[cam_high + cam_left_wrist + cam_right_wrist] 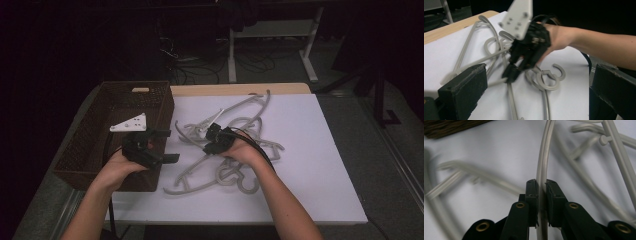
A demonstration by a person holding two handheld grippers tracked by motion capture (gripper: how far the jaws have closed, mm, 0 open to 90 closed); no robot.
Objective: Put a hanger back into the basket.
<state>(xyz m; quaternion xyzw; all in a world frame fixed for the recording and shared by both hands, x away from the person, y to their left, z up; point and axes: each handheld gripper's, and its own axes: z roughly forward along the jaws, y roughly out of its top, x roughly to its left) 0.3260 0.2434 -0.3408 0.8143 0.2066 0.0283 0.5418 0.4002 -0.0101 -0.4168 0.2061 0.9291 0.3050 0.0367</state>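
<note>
Several grey plastic hangers point(245, 127) lie tangled on the white tabletop point(310, 165). My right gripper point(209, 147) reaches down into the pile from the right. In the right gripper view its pads point(532, 192) are closed on the thin curved bar of one hanger point(544, 155), which runs up between them. In the left gripper view that same gripper point(510, 75) shows with its tip low at the hangers point(549, 77). My left gripper point(167, 146) hovers at the basket's right wall, pointing toward the pile. Its jaws stand wide apart point(539, 95) with nothing between them.
A brown woven basket point(167, 112) stands at the table's left side. A strip of wooden table edge point(240, 89) runs along the back. Bare white surface lies to the right of the pile and along the front edge.
</note>
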